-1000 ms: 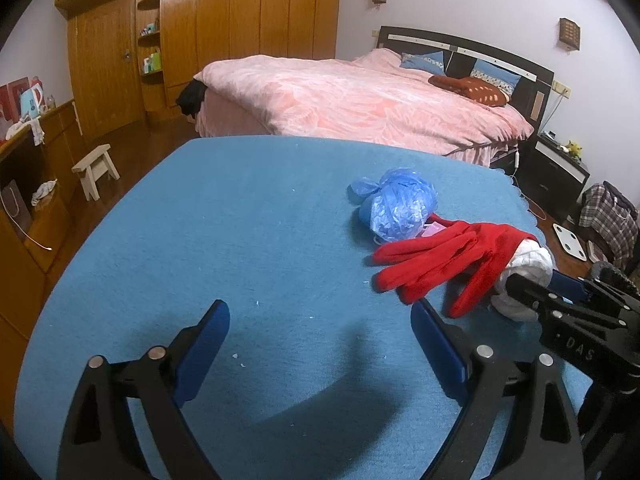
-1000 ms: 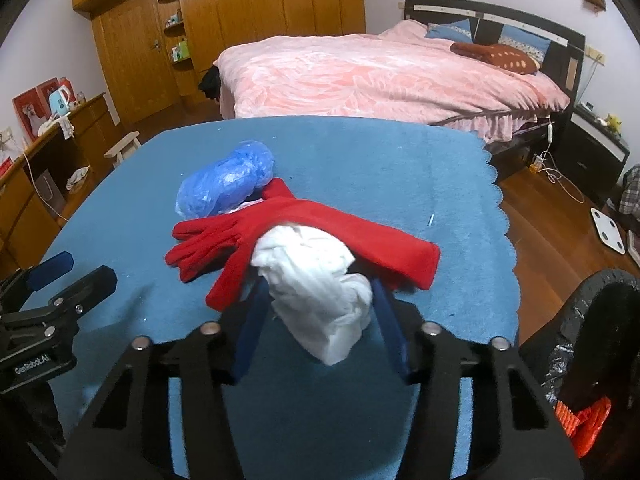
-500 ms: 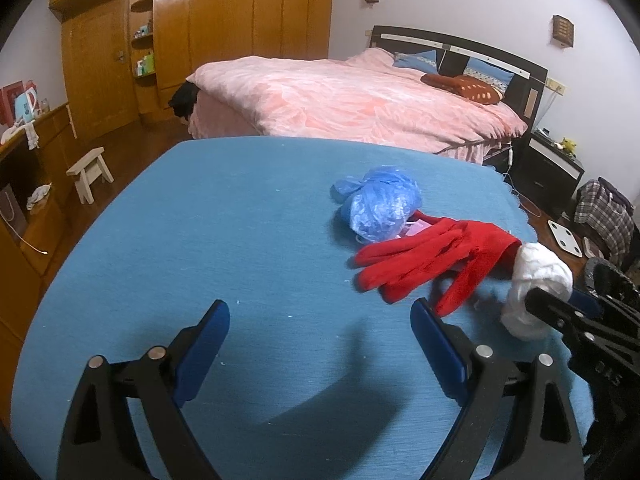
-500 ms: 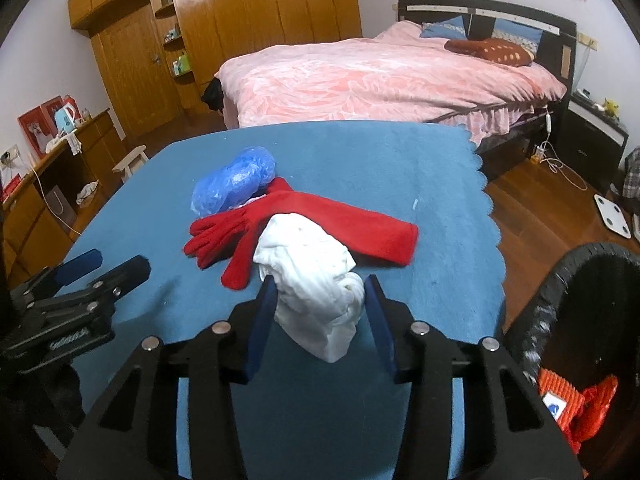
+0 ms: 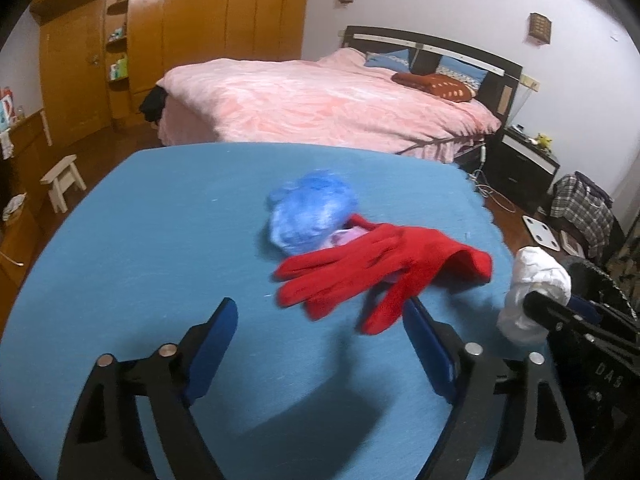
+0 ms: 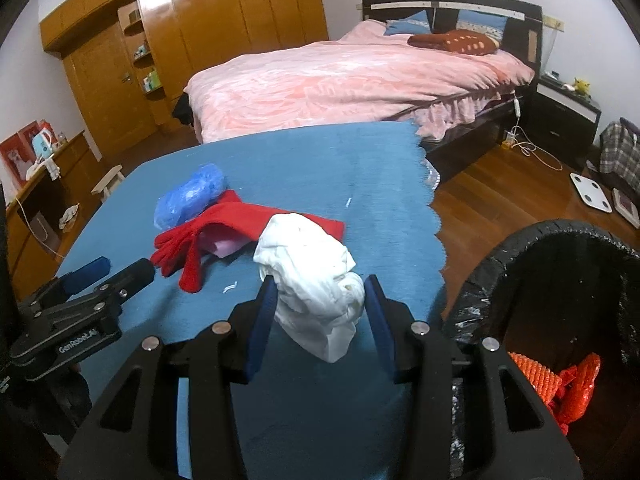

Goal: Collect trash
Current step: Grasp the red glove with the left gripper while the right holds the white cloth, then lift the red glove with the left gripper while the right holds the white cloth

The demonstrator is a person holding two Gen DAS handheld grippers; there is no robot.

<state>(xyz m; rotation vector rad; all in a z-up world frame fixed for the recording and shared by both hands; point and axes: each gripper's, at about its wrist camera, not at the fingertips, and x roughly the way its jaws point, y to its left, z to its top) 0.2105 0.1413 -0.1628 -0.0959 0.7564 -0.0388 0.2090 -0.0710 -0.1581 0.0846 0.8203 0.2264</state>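
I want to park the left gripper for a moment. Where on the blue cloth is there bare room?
Bare: the wide stretch of blue cloth left of the blue plastic bag, and the far strip toward the bed. Crowded: the right side, where the red gloves lie against the bag, near the white wad in the right gripper.

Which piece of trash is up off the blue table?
The white wad. The right gripper holds it between its fingers, near the black bin. The blue bag lies on the table by the red glove.
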